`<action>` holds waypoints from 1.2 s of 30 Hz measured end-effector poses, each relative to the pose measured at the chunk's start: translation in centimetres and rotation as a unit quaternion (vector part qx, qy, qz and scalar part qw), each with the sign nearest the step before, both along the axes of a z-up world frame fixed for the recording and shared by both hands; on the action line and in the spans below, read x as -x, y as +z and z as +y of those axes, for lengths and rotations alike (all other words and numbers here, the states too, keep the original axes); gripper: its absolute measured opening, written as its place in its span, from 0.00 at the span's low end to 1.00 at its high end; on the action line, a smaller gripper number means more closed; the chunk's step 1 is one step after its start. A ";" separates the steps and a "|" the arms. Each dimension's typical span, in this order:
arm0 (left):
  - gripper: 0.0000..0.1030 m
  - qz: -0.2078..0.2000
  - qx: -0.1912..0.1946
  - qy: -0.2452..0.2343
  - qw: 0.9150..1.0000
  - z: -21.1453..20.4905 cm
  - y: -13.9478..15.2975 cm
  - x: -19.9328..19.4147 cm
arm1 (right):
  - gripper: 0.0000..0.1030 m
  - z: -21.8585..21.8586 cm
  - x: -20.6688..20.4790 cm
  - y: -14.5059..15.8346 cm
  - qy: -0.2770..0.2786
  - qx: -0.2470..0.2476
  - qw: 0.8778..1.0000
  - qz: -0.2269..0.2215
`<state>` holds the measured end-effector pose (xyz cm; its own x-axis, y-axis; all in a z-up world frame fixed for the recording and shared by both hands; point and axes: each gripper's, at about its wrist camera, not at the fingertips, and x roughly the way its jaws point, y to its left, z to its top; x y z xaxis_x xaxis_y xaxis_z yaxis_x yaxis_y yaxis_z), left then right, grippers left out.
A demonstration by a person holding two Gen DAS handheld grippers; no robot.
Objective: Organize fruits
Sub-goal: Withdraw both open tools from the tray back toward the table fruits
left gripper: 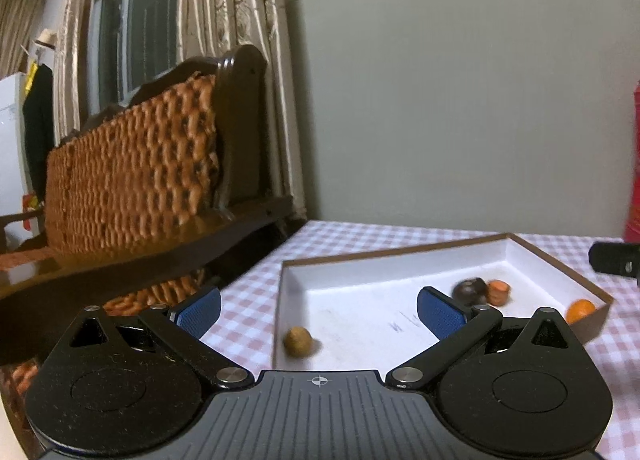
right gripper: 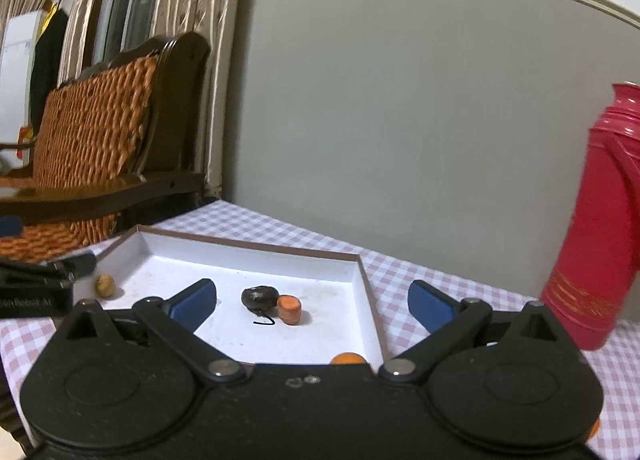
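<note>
Both tongs released, left gripper (left gripper: pixel 320 312) and right gripper (right gripper: pixel 312 300). Best to straddle the nut (left gripper: pixel 298 342) beside the tray (left gripper: pixel 400 256) wall, then close gently.

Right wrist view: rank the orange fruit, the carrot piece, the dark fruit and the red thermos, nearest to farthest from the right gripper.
From the right gripper:
1. Carrot piece, in the tray just ahead, slightly left of centre.
2. Dark fruit, touching the carrot's left side; nearly a tie.
3. Orange fruit, at the tray's near right corner, low by the gripper body.
4. Red thermos, far right on the tablecloth.
</note>
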<state>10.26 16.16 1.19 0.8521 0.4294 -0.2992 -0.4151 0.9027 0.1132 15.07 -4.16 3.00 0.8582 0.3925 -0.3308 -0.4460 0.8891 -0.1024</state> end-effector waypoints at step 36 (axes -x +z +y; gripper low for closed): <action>1.00 -0.030 0.015 -0.121 0.992 -10.7 0.3 11.0 | 0.94 -11.5 13.2 -1.0 -0.085 0.025 0.996 -0.004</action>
<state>-0.73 5.43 1.53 0.9456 0.2021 -0.2548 -0.1910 0.9793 0.0675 1.88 -15.70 1.97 0.9130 0.2251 -0.3401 -0.2895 0.9451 -0.1516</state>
